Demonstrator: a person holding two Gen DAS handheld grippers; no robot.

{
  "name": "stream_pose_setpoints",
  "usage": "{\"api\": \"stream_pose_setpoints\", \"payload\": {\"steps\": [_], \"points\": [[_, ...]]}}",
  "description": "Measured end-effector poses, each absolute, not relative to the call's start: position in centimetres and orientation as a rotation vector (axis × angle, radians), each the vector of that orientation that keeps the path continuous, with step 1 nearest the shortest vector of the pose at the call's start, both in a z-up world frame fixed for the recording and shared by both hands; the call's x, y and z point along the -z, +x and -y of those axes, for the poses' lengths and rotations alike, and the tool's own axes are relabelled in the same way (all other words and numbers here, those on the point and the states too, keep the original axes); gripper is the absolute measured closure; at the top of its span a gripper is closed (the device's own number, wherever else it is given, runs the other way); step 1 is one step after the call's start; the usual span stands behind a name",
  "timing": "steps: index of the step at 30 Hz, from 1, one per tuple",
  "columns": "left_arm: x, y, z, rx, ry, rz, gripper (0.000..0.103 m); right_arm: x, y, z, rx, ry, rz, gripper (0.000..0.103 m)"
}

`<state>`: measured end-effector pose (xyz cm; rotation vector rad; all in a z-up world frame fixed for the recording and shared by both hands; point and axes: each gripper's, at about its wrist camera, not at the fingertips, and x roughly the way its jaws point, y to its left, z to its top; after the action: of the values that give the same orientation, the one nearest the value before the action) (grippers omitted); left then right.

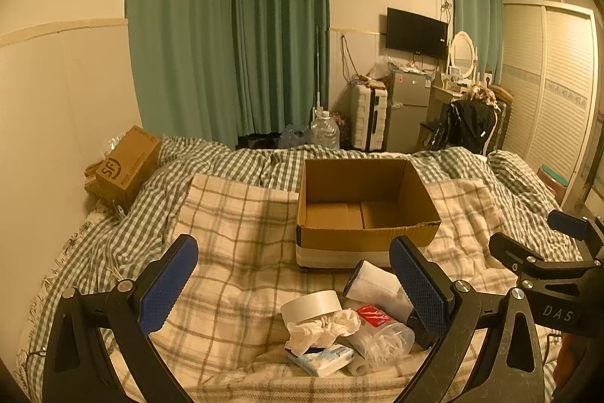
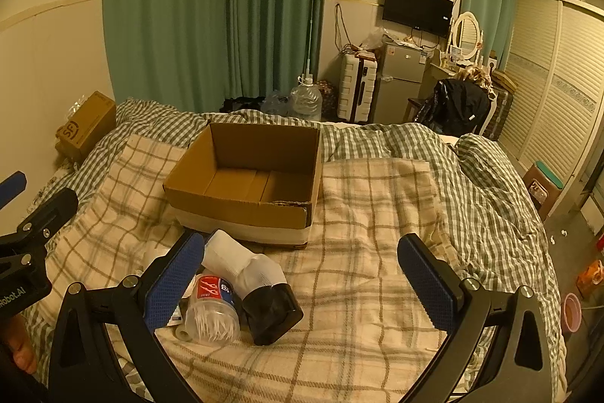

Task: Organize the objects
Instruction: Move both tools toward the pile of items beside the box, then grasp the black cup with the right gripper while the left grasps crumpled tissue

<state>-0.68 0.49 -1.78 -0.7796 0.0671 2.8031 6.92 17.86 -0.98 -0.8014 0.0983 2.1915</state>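
On the bed's plaid blanket (image 2: 358,252), one open cardboard box (image 1: 362,210) sits just behind a small heap: one tape roll (image 1: 311,304), one crumpled tissue (image 1: 321,327), one tissue pack (image 1: 321,359), one clear jar of cotton swabs (image 2: 211,320) and one white-and-black sock (image 2: 256,286). Left tongs (image 1: 298,286) and right tongs (image 2: 302,282) both hang released, gripping nothing. A second, closed box (image 1: 124,169) lies by the wall.

Green curtains (image 1: 226,33), wall TV (image 1: 416,33), fridge (image 1: 407,108), white suitcase (image 1: 368,114), water jug (image 1: 324,131).
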Motion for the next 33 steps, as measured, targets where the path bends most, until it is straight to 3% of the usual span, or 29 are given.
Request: {"api": "stream_pose_setpoints", "payload": {"steps": [16, 27, 29, 33], "points": [[7.9, -3.5, -1.6, -2.719, -1.06, -0.126, 0.0, 5.9, 6.2, -21.2, -2.14, -0.96, -0.186, 0.001], [14.1, -6.0, -2.4, -2.488, -1.335, -0.111, 0.001, 12.0, 5.3, -23.6, -2.096, -1.149, -0.329, 0.009], [15.0, -6.5, -2.7, -2.441, -1.375, -0.116, 0.003, 12.8, 5.0, -23.7, -2.093, -1.177, -0.345, 0.014], [16.9, -7.2, -3.2, -2.323, -1.444, -0.122, 0.021, 14.5, 4.2, -23.8, -2.099, -1.256, -0.368, 0.028]]}}
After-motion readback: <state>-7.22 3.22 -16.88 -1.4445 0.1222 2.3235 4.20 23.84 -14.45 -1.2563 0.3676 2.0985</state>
